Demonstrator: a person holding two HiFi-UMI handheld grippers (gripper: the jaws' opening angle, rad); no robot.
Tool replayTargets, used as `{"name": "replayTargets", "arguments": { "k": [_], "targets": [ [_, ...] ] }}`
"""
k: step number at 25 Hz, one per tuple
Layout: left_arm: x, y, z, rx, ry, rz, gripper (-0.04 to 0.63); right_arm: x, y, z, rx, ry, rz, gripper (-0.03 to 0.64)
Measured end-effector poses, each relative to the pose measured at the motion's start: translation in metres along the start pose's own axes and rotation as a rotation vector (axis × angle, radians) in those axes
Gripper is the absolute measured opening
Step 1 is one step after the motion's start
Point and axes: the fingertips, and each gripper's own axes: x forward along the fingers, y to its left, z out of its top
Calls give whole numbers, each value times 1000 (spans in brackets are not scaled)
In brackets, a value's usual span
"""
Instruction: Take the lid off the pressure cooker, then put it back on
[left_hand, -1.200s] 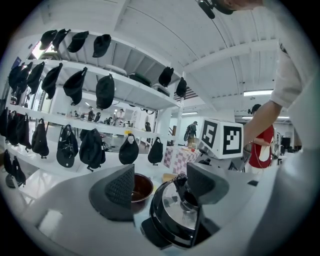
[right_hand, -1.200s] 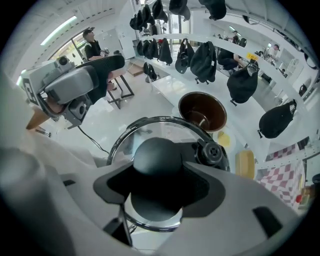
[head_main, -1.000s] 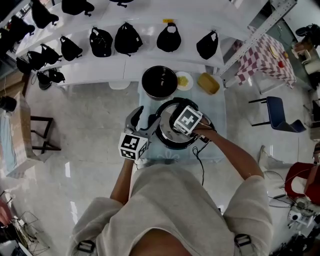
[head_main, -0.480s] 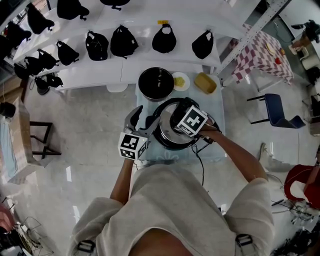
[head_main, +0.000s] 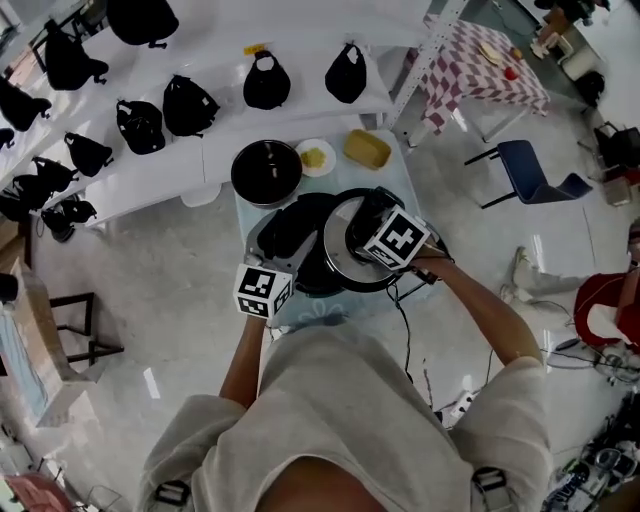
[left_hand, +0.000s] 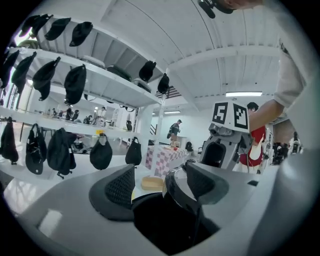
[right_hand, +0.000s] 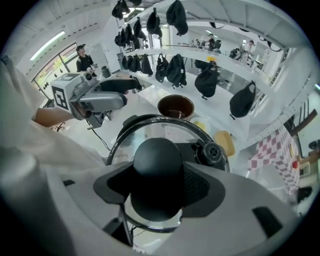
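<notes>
The lid (head_main: 342, 248) no longer sits square on the cooker (head_main: 290, 232). It is now lifted and shifted to the right, baring the black mouth, so the first half of the task looks done. The right gripper (right_hand: 159, 184) is clamped on the lid's round knob (right_hand: 156, 162), while the left gripper (left_hand: 160, 174) has its jaws spread, with the cooker's mouth low between them and no pad seen pressing.

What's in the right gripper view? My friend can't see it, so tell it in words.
The right gripper pinches the round black knob of a glass lid with a dark rim, seen from just above. Behind the lid stand a black pot and white shelves hung with black bags.
</notes>
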Motion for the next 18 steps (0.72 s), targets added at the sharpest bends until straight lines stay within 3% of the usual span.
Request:
{"name": "replayTargets", "arguments": {
  "k": [9,18],
  "targets": [
    [58,-71,2,35,29,-196,308,-36,-37,-99,245,-1,-81,270],
    [86,-115,2,49,49,-270,308,-38,-50,-177,377,22,-106,270]
  ]
}}
